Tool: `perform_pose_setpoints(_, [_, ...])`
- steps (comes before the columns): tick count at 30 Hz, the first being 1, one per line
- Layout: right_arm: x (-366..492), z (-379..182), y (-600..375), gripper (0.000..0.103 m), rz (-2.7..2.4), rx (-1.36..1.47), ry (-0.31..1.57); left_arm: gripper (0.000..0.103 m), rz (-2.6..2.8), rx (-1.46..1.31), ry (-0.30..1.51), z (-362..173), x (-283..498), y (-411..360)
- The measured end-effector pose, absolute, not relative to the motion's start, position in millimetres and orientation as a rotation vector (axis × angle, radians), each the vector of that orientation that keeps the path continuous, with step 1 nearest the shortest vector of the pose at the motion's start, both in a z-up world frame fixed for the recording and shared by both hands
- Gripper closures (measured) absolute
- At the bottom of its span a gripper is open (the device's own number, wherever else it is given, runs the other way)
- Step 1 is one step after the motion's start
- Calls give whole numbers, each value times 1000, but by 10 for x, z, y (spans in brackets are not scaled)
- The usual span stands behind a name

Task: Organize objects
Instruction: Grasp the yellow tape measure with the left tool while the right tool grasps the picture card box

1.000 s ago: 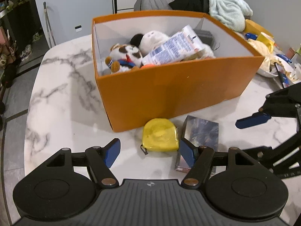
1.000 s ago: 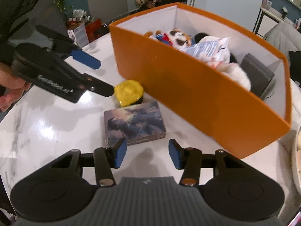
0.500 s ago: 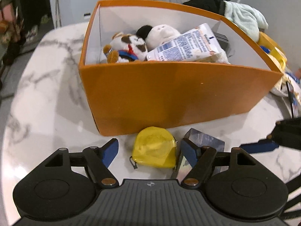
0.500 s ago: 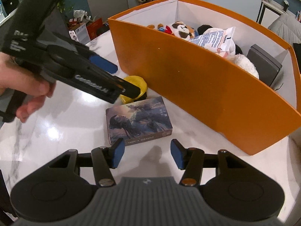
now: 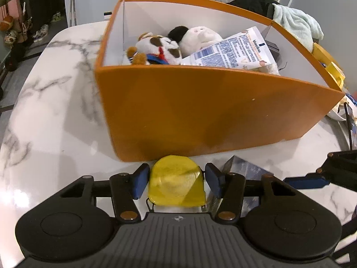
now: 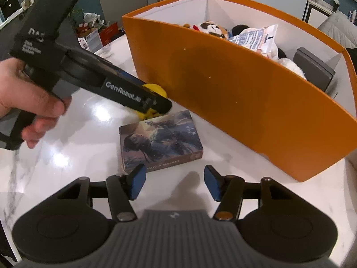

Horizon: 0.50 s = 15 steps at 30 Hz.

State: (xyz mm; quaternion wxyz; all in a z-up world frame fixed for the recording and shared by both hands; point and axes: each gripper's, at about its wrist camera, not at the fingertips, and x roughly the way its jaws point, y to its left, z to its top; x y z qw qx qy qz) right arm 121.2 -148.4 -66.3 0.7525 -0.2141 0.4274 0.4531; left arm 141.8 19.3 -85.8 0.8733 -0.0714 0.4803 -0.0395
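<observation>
Left tongs (image 5: 175, 182) straddle yellow rounded tape measure (image 5: 176, 182) on glossy marble counter (image 5: 55, 116), blue pads (image 5: 139, 184) just beside its sides, contact unclear. Right tongs (image 6: 174, 182) wide, empty, near flat printed card box (image 6: 159, 138). Orange cardboard box (image 5: 200, 111) behind holds plush toys (image 5: 160, 50), printed packet (image 5: 232, 51)

Black tongs (image 5: 176, 183) w/ blue pads (image 5: 139, 183), brass screws, white "GenRobot.AI" lettering, bare-skinned hand (image 6: 24, 102).

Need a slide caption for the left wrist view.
Left tool straddles yellow tape measure beside orange box of toys.
</observation>
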Motion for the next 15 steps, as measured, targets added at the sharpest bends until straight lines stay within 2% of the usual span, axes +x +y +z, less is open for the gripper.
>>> perform_pose_setpoints(7, [1201,-690,-1357,42,981,-474,937,39,-64,-170,1011,-846,1219,435])
perform_pose_setpoints(15, [1033,-613,-1088,32,993,-647,856,38,-43,-187,1010,-814,917,746])
